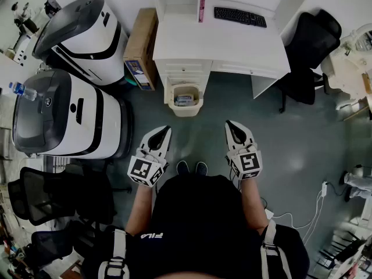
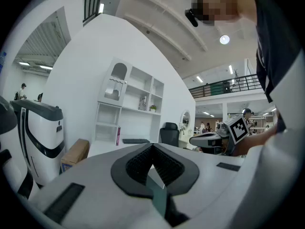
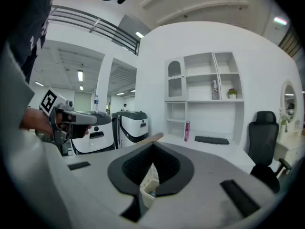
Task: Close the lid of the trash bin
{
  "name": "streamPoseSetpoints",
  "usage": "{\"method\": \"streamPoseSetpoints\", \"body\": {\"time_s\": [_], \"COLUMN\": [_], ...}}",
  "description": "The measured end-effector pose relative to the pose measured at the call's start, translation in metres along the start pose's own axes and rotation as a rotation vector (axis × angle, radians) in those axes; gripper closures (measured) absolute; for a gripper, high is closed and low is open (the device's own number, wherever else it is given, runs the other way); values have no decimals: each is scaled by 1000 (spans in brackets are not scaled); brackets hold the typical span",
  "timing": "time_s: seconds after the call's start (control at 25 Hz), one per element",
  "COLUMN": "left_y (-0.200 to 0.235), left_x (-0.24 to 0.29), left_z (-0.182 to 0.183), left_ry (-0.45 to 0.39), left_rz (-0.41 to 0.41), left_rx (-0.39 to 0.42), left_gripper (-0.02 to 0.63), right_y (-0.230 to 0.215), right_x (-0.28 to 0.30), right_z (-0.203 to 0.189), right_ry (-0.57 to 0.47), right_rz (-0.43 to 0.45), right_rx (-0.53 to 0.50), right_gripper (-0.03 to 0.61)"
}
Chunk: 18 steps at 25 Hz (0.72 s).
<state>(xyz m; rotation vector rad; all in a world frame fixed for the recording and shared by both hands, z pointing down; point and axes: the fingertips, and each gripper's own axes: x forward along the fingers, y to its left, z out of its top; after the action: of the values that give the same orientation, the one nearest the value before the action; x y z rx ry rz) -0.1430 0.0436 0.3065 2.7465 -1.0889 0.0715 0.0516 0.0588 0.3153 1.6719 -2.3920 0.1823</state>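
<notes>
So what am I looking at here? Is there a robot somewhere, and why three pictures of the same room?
There is no robot. A person stands holding a hand-held tool in each hand: the left gripper and the right gripper. The head view comes from a camera on the person's head, looking steeply down. The other two views come from cameras riding on each tool, looking along its fingers. Both pairs of fingers are shut and hold nothing. Ahead, against a white desk, stands a small trash bin, open, with something inside.
</notes>
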Motion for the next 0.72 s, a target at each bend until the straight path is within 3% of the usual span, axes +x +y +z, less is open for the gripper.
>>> {"method": "streamPoseSetpoints", "body": {"time_s": [0.12, 0.44, 0.72], "left_y": [-5, -6, 0], "left_x": [2, 2, -6], "left_z": [-3, -3, -5], "left_ry": [22, 3, -19], "left_rz": [2, 24, 115], "left_rx": [28, -18, -14], "left_gripper": [611, 611, 611], "right_y": [0, 1, 2], "right_x": [-2, -7, -11], "right_z": [0, -2, -5], "right_ry": [2, 2, -16], "right_rz": [11, 29, 67], "right_rx": [4, 11, 65], "right_gripper": [575, 575, 574]}}
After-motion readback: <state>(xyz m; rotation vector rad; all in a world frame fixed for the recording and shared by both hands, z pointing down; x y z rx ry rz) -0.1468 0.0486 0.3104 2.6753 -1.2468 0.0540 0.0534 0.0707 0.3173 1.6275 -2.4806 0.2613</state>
